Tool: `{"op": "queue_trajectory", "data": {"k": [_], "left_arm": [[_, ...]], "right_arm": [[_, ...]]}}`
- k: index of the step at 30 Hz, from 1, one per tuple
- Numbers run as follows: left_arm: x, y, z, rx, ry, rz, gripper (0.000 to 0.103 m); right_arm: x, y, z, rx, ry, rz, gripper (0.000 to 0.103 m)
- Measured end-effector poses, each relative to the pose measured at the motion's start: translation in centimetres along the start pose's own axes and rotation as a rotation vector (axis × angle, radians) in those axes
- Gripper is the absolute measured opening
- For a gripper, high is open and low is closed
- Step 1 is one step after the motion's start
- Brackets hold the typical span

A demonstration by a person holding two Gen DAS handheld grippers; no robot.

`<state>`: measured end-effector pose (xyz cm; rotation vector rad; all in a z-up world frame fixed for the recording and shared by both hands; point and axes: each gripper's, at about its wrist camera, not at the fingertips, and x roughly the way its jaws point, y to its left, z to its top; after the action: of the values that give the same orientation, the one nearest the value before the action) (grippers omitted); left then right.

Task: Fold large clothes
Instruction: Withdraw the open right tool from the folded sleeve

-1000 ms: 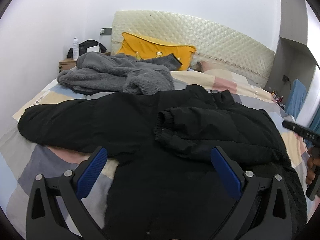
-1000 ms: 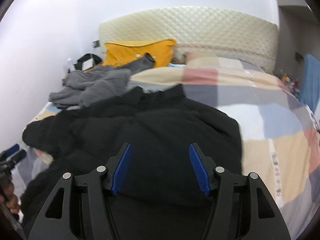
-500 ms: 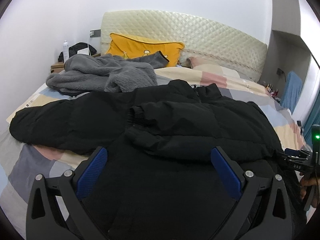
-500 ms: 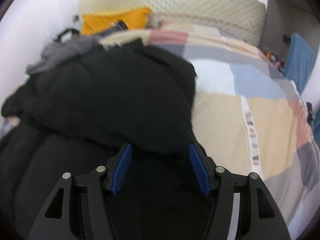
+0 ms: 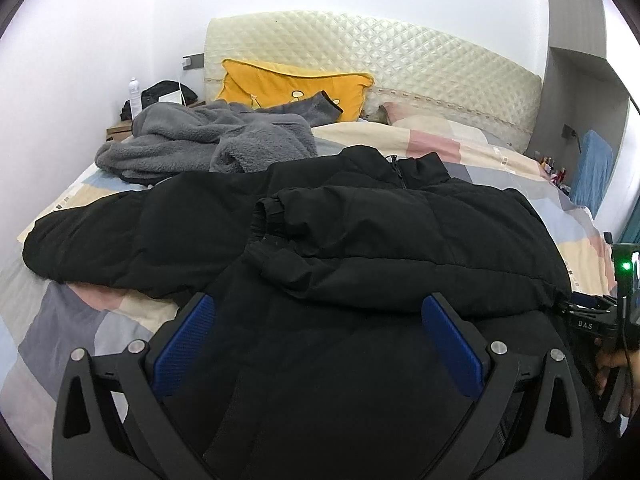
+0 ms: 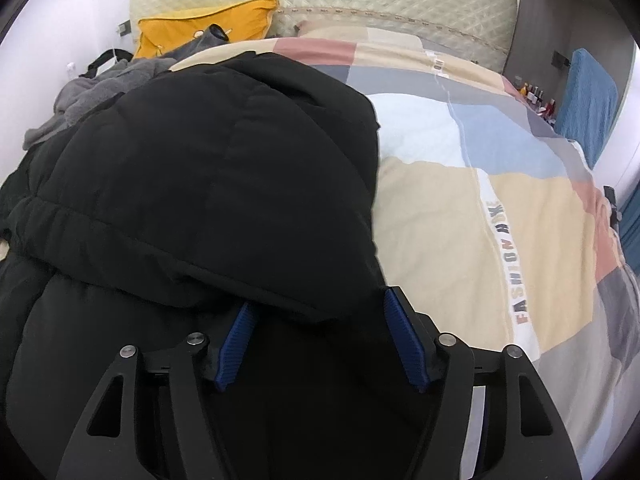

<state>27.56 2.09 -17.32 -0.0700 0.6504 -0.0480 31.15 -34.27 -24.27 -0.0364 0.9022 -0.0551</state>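
I see the jacket [image 5: 360, 248], black and puffy, lying across the near half of the bed [image 6: 460, 208]. Its one sleeve [image 5: 380, 216] is folded over the chest, cuff pointing left. The other sleeve [image 5: 120, 236] stretches out flat to the left over the quilt. Collar and zip sit at the far edge of the jacket, toward the headboard [image 5: 400, 60].

My left tool [image 5: 316, 344] hangs over the near part of the jacket, blue pads [image 5: 184, 344] spread wide, nothing pinched between them. My right tool [image 6: 320, 344] is at the jacket's right edge, low over the fabric. Its jaws are opening. A fold of the jacket lies over the tips and between the pads [image 6: 404, 344]; I can't tell whether they touch it. From the left wrist view the right tool shows at the right edge with a green light, a hand [image 5: 612, 364] on its grip.

Outward: a grey fleece [image 5: 208, 140] is heaped on the far left of the bed, just beyond the jacket. A yellow pillow [image 5: 288, 84] leans on the headboard behind it. The quilt is patchwork, cream, pink, blue and grey, with a lettered stripe on the right. A nightstand [image 5: 118, 130] at far left carries a bottle [image 5: 135, 94] and a black bag [image 5: 168, 90]. A blue cloth [image 6: 588, 100] hangs at far right.
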Motion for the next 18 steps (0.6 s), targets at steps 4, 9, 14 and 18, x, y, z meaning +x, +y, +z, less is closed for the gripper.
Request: {"op": "queue_trajectory", "data": {"k": [4, 9, 14, 18], "left_arm": [[0.3, 0.0, -0.1, -0.010, 0.011, 0.003, 0.103], [0.5, -0.3, -0.2, -0.003, 0.018, 0.000, 0.103], [0.5, -1.0, -0.5, 0.019, 0.018, 0.001, 0.103], [0.4, -1.4, -0.6, 0.036, 0.014, -0.002, 0.103]], "right_arm": [[0.6, -1.3, -0.5, 0.067, 0.058, 0.024, 0.075], [1.0, -2.1, -0.9, 0.064, 0.055, 0.022, 0.078], [1.5, -3.2, -0.8, 0.132, 0.033, 0.026, 0.078], [0.8, -3.9, 0.0, 0.186, -0.027, 0.053, 0.078]]}}
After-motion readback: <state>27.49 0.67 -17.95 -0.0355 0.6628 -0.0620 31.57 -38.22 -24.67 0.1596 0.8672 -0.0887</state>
